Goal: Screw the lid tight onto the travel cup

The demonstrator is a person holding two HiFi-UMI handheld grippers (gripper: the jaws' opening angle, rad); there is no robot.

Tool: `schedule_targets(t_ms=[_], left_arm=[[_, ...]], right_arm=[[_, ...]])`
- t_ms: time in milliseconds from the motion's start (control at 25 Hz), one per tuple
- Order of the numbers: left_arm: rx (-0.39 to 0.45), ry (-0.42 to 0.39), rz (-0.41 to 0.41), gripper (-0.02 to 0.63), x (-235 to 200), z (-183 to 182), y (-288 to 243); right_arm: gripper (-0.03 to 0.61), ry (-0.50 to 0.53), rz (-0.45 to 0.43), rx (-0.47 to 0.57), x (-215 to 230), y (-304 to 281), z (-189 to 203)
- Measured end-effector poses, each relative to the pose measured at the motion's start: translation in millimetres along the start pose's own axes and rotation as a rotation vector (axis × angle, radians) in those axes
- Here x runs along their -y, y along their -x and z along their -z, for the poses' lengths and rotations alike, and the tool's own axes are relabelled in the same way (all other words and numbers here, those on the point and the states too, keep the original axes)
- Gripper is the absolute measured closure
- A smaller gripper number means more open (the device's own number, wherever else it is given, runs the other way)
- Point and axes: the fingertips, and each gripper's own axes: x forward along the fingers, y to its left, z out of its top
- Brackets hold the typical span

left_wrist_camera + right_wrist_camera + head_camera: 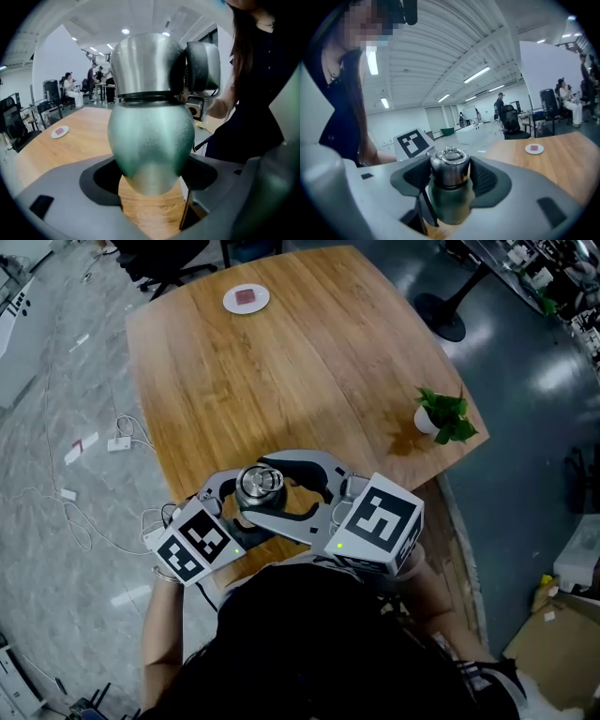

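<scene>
The travel cup [152, 140] stands upright with its long axis vertical. Its rounded green body is below and its steel lid [449, 168] on top, pointing straight up with a small ring on the crown. A dark seam separates the lid from the body. The cup is at the near edge of the wooden table [309, 362], close in front of the person and roughly midway along that edge. No view shows whether its base rests on the wood. The left gripper [151, 179] comes in from the left and clasps the cup's lower body, with the dark pads pressed against both sides. The right gripper [450, 176] comes in from the right at a higher level, and its ribbed pads lie against the lid on both sides with the jaws set wide. In the head view the two grippers cross around the cup, their marker cubes nearest the person's dark top. Well away at the far edge lies a small white dish [247, 298] with a red square on it. A potted plant [445, 415] stands at the right corner.
</scene>
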Motion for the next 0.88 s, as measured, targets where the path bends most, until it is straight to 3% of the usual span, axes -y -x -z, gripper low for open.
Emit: schedule_targets(t_ms=[80, 200, 280, 360, 520, 600, 720, 880], left_arm=[[-0.012, 0.023, -0.025, 0.239, -3, 1, -1], [-0.054, 0.074, -0.173, 0.239, -23, 5, -2], [-0.088, 0.083, -0.259, 0.241, -33, 7, -3], [-0.076, 0.089, -0.251, 0.241, -32, 7, -3], [-0.020, 0.041, -0.077, 0.239, -8, 3, 0], [-0.024, 0.016, -0.030, 0.239, -1, 3, 2], [-0.037, 0.046, -0.072, 0.239, -5, 4, 0], [-0.081, 0.097, -0.246, 0.241, -27, 9, 1]], right_arm=[[0.313, 0.007, 0.059, 0.003, 5, -1, 0], [0.314, -0.006, 0.256, 0.012, 20, -3, 2], [0.314, -0.006, 0.336, 0.019, 26, -4, 4], [0.313, 0.025, 0.308, 0.008, 22, -5, 5], [0.313, 0.013, 0.115, -0.002, 6, -1, 1], [0.313, 0.012, 0.069, 0.000, 3, 0, -2], [0.313, 0.046, 0.137, 0.001, 8, -1, -3], [0.313, 0.039, 0.332, 0.019, 22, -5, 0]])
